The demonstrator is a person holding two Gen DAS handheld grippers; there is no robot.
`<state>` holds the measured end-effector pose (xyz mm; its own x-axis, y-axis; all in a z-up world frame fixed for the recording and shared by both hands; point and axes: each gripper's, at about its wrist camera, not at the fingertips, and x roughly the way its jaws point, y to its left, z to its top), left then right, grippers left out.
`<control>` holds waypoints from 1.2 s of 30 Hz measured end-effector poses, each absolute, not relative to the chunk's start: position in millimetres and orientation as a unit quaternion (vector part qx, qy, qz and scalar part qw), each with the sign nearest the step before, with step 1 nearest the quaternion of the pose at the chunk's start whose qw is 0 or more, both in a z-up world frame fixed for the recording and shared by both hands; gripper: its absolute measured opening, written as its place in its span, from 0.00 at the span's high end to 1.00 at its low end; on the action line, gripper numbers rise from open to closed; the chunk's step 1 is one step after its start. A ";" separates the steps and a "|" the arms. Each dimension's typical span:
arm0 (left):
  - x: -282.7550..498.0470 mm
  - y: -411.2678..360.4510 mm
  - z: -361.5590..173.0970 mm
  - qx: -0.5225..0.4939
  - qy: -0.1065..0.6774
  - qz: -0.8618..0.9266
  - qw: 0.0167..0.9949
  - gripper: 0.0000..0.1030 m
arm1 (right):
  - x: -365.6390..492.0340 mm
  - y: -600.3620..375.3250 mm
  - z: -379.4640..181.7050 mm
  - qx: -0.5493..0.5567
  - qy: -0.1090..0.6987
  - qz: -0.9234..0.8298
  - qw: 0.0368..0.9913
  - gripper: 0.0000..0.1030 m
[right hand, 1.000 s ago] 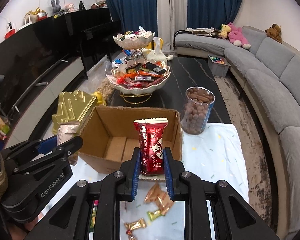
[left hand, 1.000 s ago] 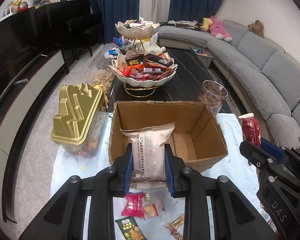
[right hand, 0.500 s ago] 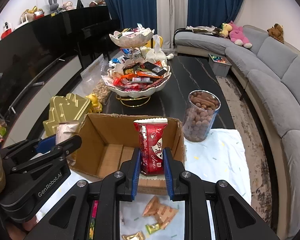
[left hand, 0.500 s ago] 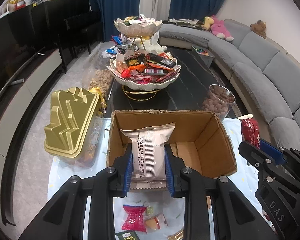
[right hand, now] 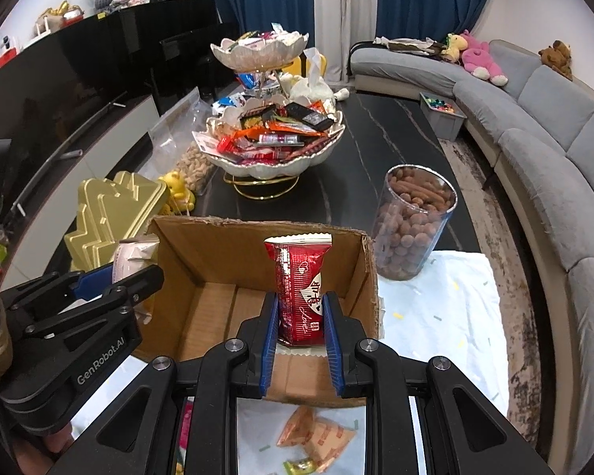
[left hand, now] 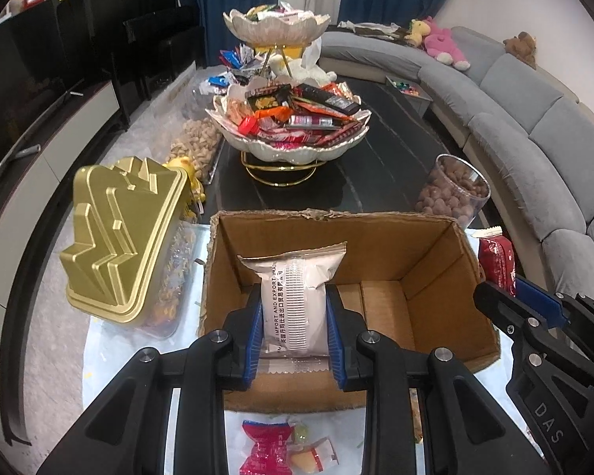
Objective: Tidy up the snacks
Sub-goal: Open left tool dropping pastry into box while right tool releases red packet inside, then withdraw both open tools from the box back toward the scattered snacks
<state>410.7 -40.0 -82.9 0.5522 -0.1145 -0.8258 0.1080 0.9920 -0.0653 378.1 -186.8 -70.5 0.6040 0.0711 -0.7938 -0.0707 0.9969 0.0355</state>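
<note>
The left gripper is clamped on a pale grey snack packet, held upright over the near wall of the open cardboard box; the right gripper is closed on a red foil snack packet, also upright, at the box's near-right corner. Both packets are above the box rather than resting in it, so the drop looks to be the step in hand. The box floor that shows is bare cardboard, which suggests the sorting is at an early stage: 2 packets are about to go in, and none is visibly inside. Loose items are left on the white cloth covering the worktop in front of the box: a pink packet with small wrapped sweets beside it, and orange wrapped snacks. Left of the box stands a clear container with a gold lid, holding wrapped sweets. To the right is a clear cylindrical jar full of brown round snacks. Beyond the box, a 2-tier shell-shaped dish is heaped with assorted wrapped bars, and a bag of nuts lies at its left.
</note>
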 end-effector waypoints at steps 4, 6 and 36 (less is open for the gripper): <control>414.1 -41.8 -89.1 -0.002 0.473 -0.064 0.878 0.72 | 382.4 -187.3 -77.3 -0.003 0.449 0.040 0.893 0.77; 415.1 -41.8 -91.1 -0.003 0.476 -0.065 0.877 0.71 | 383.6 -189.1 -79.7 -0.001 0.451 0.040 0.892 0.77; 357.9 -17.8 -35.6 -0.002 0.443 -0.029 0.896 0.28 | 334.3 -194.3 -23.5 -0.004 0.403 0.003 0.915 0.39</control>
<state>357.9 -17.8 -35.6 0.6056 -0.0527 -0.7940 0.0498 0.9984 -0.0283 334.3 -194.3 -23.5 0.6748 0.0018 -0.7380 -0.0081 1.0000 -0.0049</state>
